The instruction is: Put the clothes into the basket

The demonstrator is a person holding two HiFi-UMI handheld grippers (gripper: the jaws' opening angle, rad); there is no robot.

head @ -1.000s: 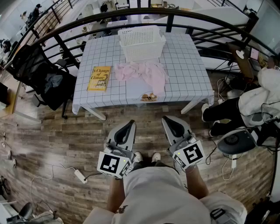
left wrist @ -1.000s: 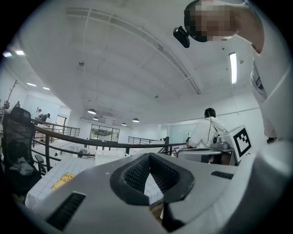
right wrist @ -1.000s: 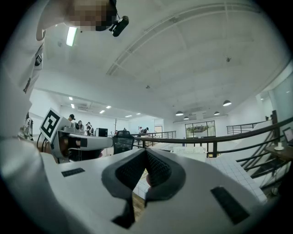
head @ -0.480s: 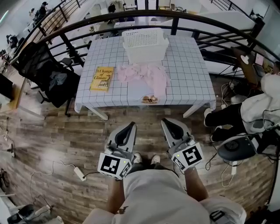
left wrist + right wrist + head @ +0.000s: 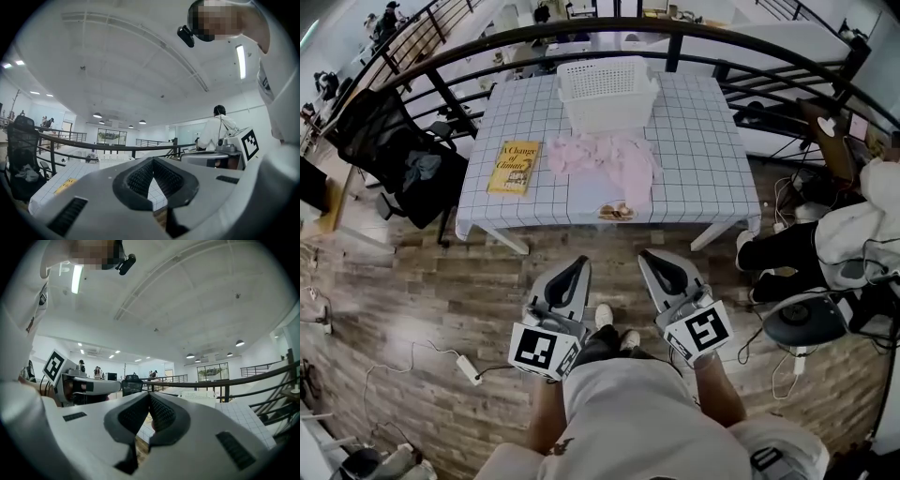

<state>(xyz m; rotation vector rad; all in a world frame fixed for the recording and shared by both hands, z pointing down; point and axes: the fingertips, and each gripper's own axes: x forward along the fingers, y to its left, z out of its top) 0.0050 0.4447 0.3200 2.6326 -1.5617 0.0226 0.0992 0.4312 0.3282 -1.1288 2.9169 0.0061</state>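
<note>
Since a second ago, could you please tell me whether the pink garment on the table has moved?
No. The pink garment lies just in front of the white basket and right of the yellow book, as before.

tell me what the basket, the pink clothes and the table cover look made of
Basket: likely rigid white plastic, matte, going by the lattice of holes in its walls.
Clothes: soft pink fabric, crumpled in loose folds.
Table cover: cloth or vinyl, white with a dark grid, hanging over the edges; cannot tell which.

Small object (image 5: 617, 210) on table (image 5: 694, 141) edge unidentifiable, seated person (image 5: 853, 220) cropped right
</note>
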